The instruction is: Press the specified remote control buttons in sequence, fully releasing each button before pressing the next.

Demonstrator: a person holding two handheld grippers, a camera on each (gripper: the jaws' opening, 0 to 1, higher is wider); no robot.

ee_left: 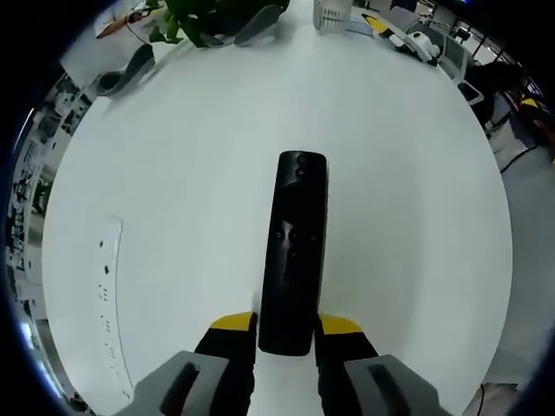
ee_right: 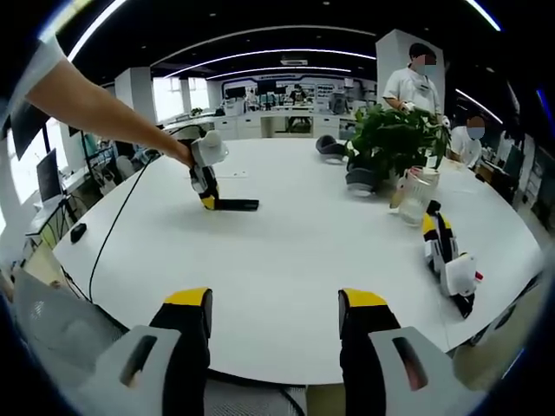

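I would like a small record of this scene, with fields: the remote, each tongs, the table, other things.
remote: black remote control, lying flat on the white table, its near end between the left tongs' tips
left tongs: left tongs, closed on the sides of the remote; in the right gripper view they are held by a person's hand
right tongs: right tongs, open, holding nothing, above the table edge
other things: potted plant, clear jar, spare gripper lying on the table
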